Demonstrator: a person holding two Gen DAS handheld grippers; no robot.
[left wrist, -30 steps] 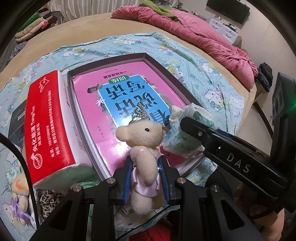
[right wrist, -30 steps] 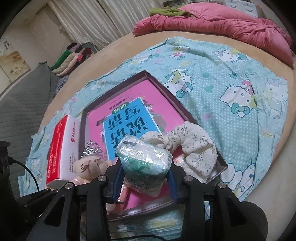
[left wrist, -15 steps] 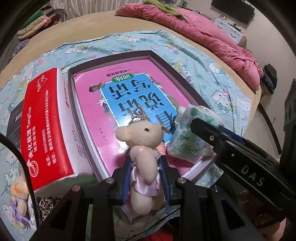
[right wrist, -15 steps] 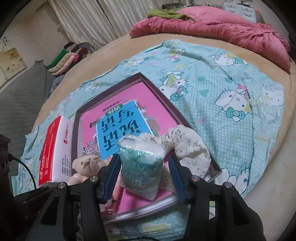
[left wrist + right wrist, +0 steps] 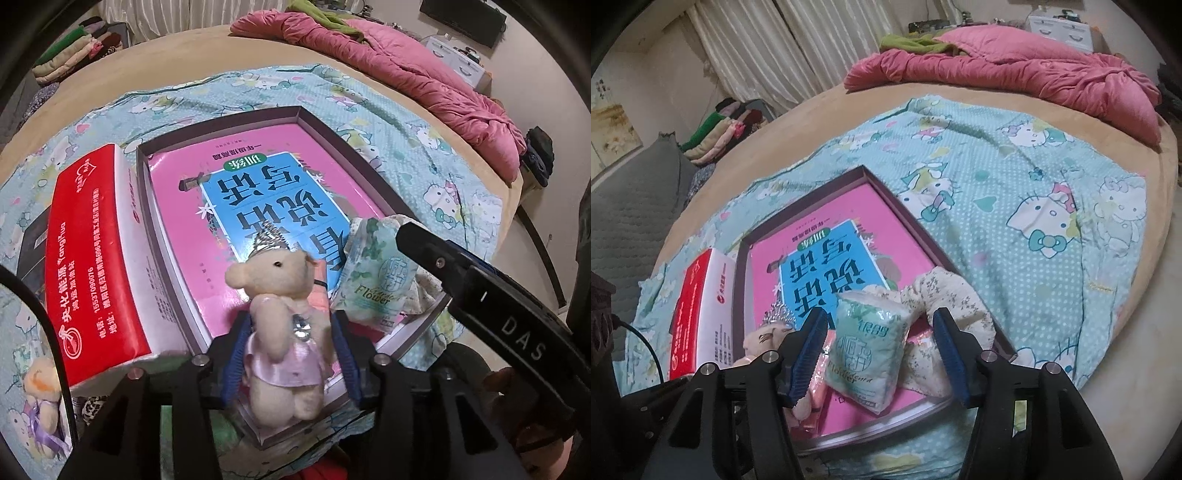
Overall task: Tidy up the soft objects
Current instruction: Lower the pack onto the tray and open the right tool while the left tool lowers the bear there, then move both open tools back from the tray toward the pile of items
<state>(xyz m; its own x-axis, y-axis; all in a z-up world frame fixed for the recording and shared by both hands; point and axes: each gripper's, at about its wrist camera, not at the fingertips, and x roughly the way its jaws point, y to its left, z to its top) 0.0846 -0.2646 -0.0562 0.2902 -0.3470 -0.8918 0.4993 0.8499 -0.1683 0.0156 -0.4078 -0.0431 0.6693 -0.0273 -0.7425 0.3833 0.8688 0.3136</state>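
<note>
A cream teddy bear (image 5: 280, 295) in a pink dress and silver crown stands at the near edge of the dark-rimmed box (image 5: 221, 125). It is between the blue pads of my left gripper (image 5: 289, 315), whose jaws are opening, with a gap on the right side. A pale green tissue pack (image 5: 868, 354) lies in the box's near right corner against a floral fabric piece (image 5: 953, 295). My right gripper (image 5: 880, 314) straddles the pack, jaws opening, pads clear of it. The bear (image 5: 768, 336) shows left of the pack.
A pink and blue book (image 5: 258, 192) covers the box floor. A red and white tissue box (image 5: 92, 258) stands left of the box, and a second small bear (image 5: 40, 391) lies beyond it. A crumpled pink quilt (image 5: 406, 66) lies at the bed's far side.
Both pairs of jaws have widened. The right pads came off the tissue pack, which now rests in the box. The left pads loosened from the bear.
</note>
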